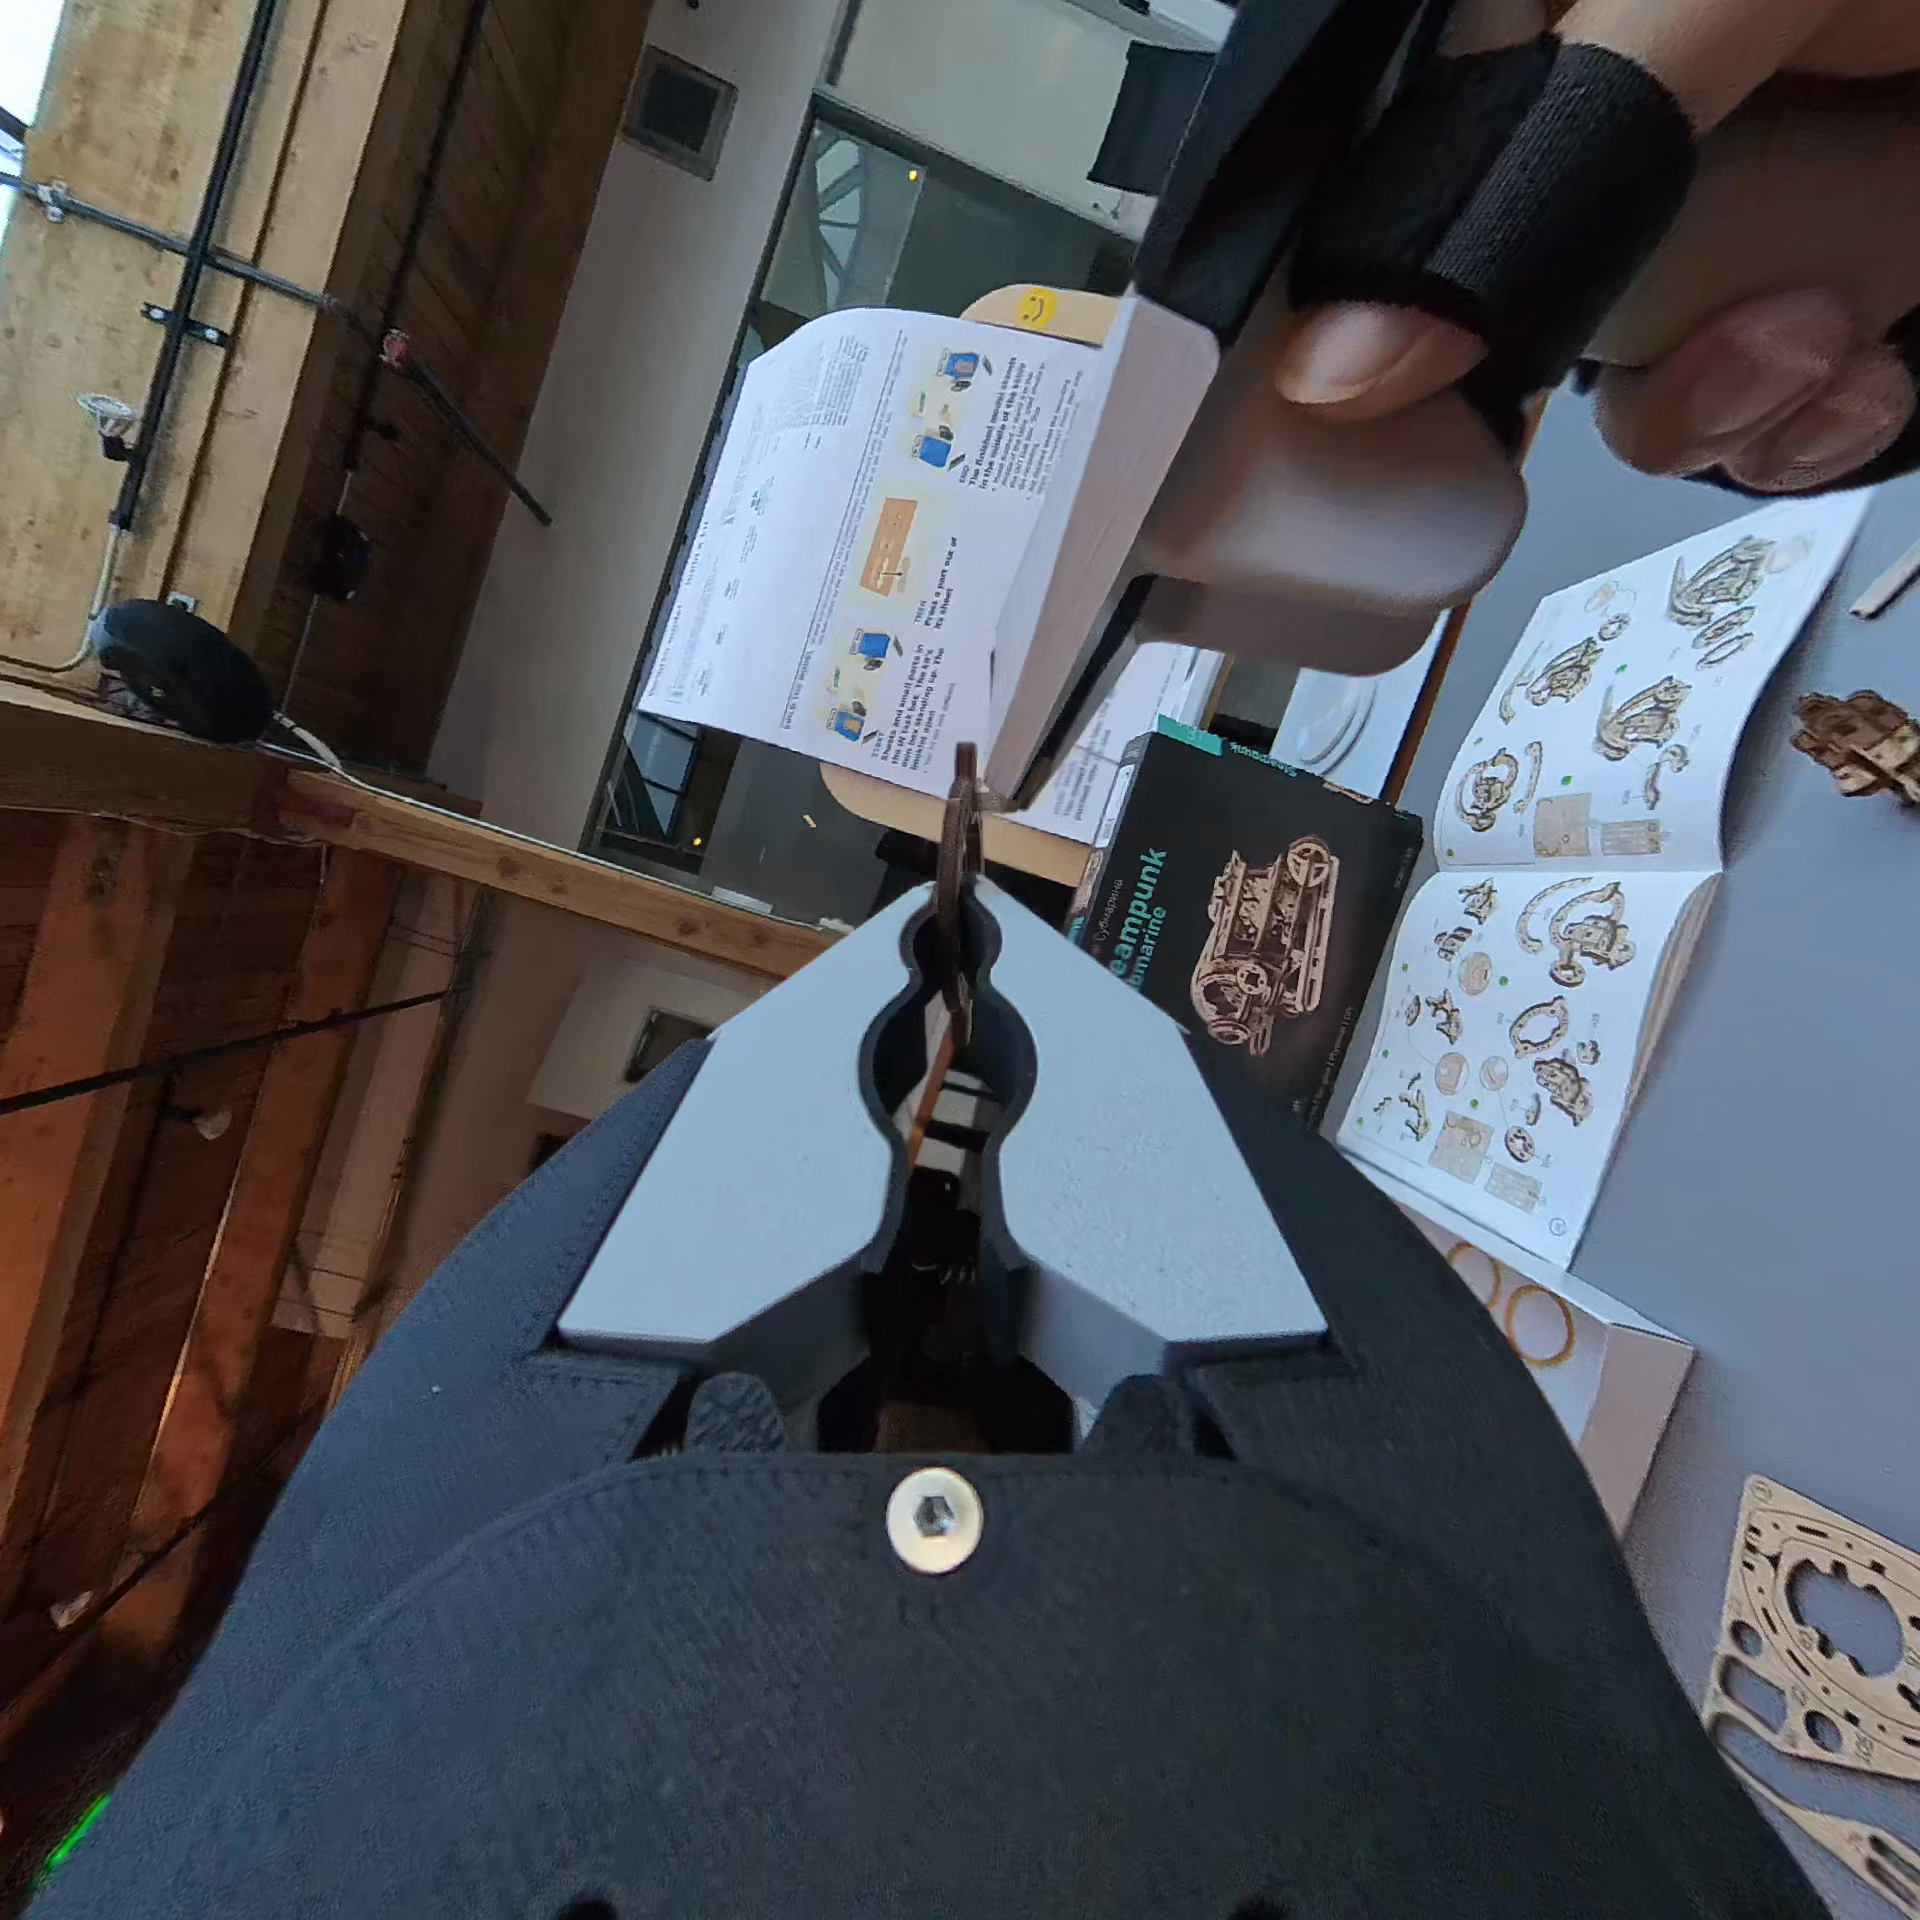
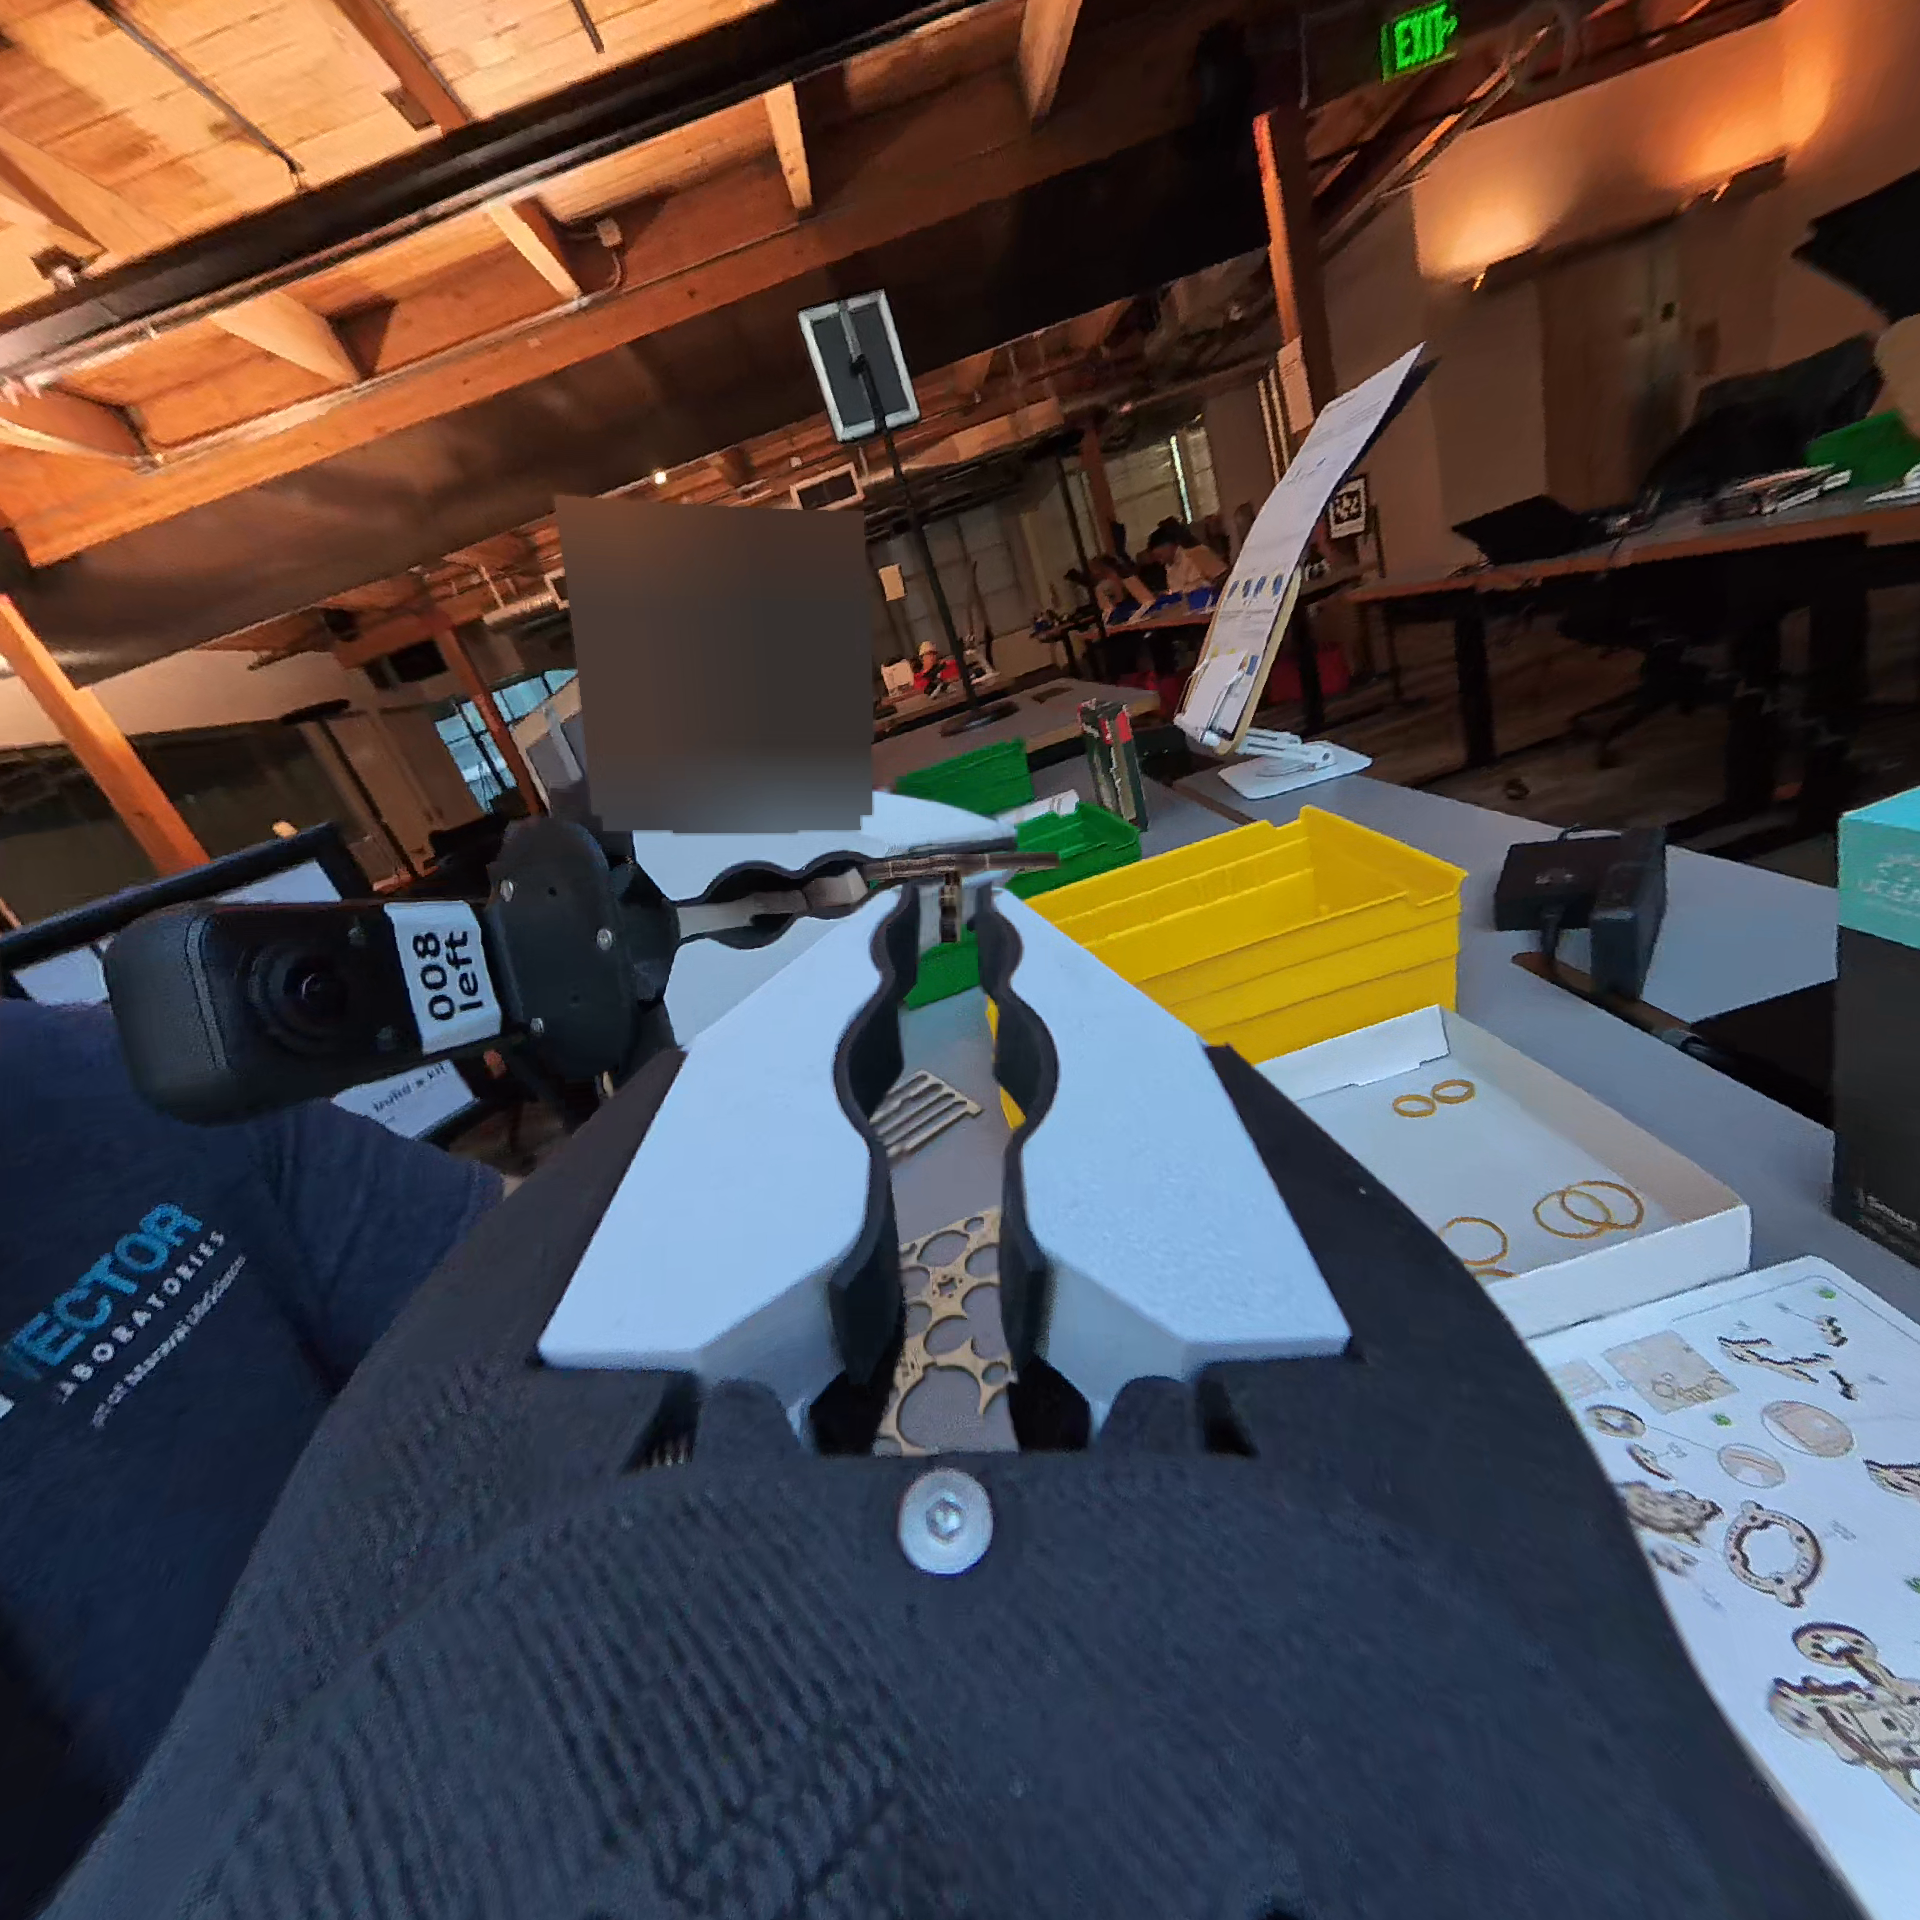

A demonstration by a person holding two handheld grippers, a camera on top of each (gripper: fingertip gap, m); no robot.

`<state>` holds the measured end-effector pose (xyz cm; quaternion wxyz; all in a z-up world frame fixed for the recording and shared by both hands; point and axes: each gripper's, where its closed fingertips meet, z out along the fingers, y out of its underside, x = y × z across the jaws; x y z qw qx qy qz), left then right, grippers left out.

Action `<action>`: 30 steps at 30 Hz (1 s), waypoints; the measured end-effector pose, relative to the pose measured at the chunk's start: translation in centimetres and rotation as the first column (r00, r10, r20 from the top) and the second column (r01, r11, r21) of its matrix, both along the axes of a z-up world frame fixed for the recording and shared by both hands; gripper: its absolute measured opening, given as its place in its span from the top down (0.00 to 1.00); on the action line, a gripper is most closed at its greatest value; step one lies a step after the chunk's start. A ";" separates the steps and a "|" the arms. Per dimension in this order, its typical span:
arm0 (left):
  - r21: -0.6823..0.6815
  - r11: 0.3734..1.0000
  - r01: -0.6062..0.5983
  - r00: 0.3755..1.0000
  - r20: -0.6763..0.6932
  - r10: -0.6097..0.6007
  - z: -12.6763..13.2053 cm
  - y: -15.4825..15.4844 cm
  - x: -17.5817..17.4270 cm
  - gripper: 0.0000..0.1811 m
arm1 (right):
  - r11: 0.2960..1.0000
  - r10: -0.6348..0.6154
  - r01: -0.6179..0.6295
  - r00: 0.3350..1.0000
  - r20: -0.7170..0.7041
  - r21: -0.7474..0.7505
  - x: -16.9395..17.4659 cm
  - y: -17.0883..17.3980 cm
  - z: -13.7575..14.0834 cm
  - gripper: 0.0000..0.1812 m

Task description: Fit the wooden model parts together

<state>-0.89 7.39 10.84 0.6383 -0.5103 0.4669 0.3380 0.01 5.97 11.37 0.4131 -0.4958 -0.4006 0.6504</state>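
Pinching a flat dark wooden piece [image 1: 962,831] edge-on at its tips, the left gripper [image 1: 966,896] holds it up off the grey table [image 1: 1766,1039]. The right gripper [image 2: 948,912] clamps a small peg [image 2: 948,906] (barely visible) against that piece's face; its jaws stand narrow.

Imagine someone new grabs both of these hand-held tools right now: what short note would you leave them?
Left gripper: shut on a flat dark wooden piece, held edge-on in the air.
Right gripper: shut on a small wooden peg, its top meeting that flat piece.
Whether the peg is fully seated cannot be told; treat the joint as unfinished.
On the grey table: open instruction booklet, punched-out part sheet, a partly built wooden assembly, white box of rubber bands.
Left: press home, release, continue by the booklet.
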 end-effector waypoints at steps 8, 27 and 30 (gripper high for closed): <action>-0.285 0.949 0.131 0.991 0.042 -0.124 -4.1 -0.3 0.7 1.00 | 0.753 -0.115 -0.015 0.981 0.155 0.657 2.1 -1.4 -1.7 0.78; -0.457 0.834 0.308 0.950 0.095 -0.298 -6.4 -3.1 3.6 1.00 | 0.370 -0.222 -0.187 0.933 0.282 0.910 2.3 -3.5 -6.2 0.92; -0.460 0.830 0.316 0.947 0.098 -0.306 -6.4 -3.3 3.7 1.00 | 0.371 -0.214 -0.191 0.935 0.284 0.909 2.3 -3.6 -6.2 0.92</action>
